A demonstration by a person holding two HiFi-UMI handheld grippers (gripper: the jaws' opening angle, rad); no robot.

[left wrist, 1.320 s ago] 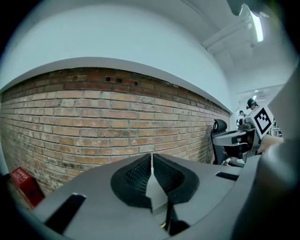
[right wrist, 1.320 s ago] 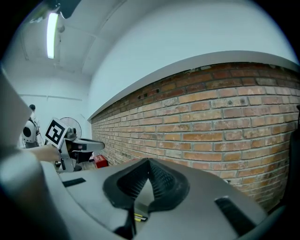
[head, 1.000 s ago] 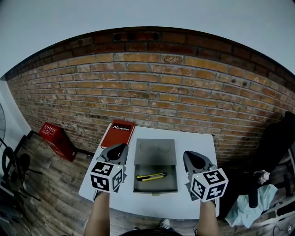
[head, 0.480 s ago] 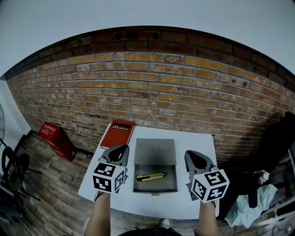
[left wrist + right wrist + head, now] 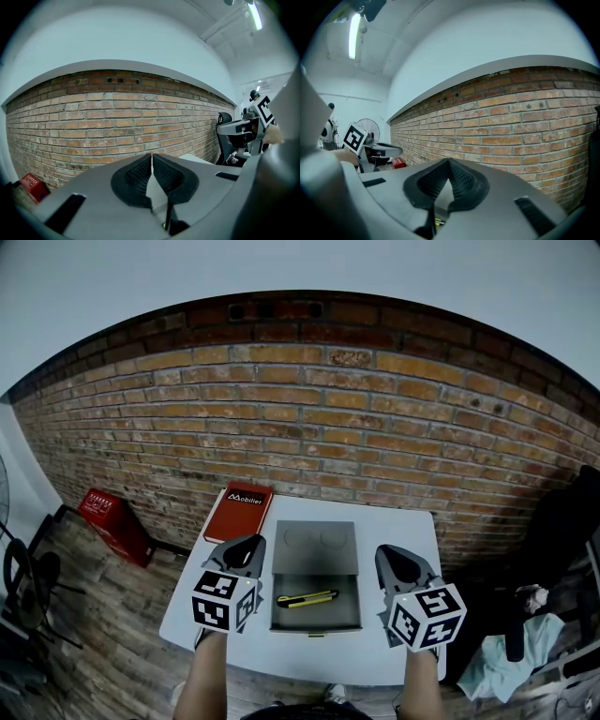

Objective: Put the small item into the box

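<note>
Yellow utility knife (image 5: 307, 599) lay inside open grey box (image 5: 317, 619) on white counter (image 5: 281, 658), red book (image 5: 239, 513) lettered "Mobilier" behind, left gripper (image 5: 152, 160) and right gripper (image 5: 449, 163) flanked box, both fingers pressed together, empty

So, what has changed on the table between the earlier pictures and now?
The left gripper has drifted slightly toward the box. Nothing was taken hold of or let go. The right gripper stayed in place. Both tongs stay shut and empty. The yellow knife still lies in the open box, and the red notebook has not moved.
</note>
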